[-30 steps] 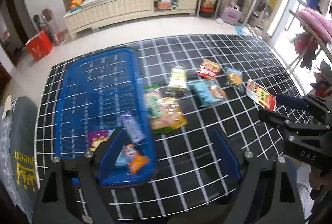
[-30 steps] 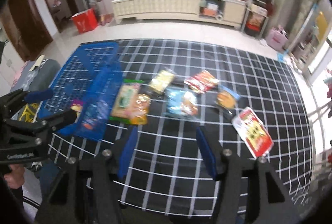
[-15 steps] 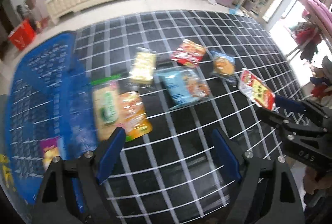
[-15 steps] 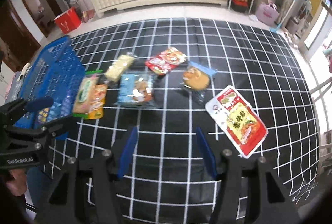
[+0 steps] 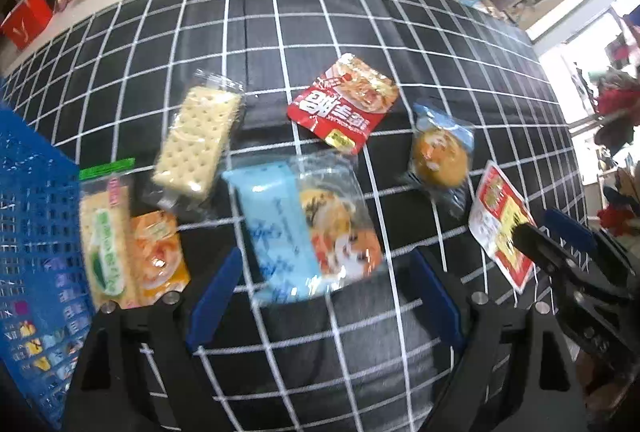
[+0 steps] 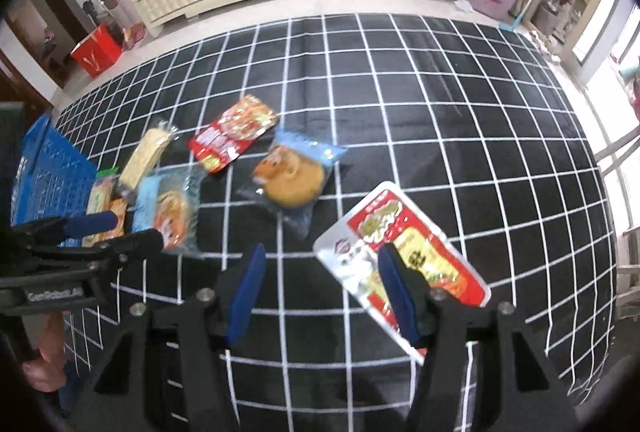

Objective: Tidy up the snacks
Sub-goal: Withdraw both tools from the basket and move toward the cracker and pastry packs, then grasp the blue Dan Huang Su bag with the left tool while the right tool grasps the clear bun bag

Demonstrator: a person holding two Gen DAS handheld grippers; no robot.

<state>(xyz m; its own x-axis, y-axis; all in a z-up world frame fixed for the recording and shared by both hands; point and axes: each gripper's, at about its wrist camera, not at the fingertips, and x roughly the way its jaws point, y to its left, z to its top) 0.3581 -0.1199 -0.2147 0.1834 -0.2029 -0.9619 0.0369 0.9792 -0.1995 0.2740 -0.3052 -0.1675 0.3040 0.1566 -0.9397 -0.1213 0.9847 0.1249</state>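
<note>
Left wrist view: the left gripper (image 5: 324, 284) hovers with its two blue-padded fingers set wide apart and nothing between them. Below it, a clear-and-light-blue snack bag (image 5: 304, 228) is blurred, and its print cannot be read. Six flexible film packets lie on the black cloth with white grid lines (image 5: 280, 32): the blue bag, a clear-wrapped cracker block (image 5: 198, 144) with a dimpled surface, a glossy red noodle pouch (image 5: 344, 100), a round bun in a blue-topped wrapper (image 5: 440, 156), a green-and-orange packet (image 5: 128, 236), and a red-and-yellow flat pack (image 5: 500, 220). The right gripper's black finger covers the lower corner of the flat pack. A blue plastic lattice basket (image 5: 32, 224) is cut off at the left edge, and the green-and-orange packet lies against its wall. The items inside the basket are too small to name.

Right wrist view: the right gripper (image 6: 324, 288) holds its fingers apart. Its right pad overlaps the red-and-yellow flat pack (image 6: 404, 256); contact cannot be confirmed. The bun (image 6: 292, 176) lies just ahead. The left gripper (image 6: 116, 232) hides part of the blue bag (image 6: 168, 208).
</note>
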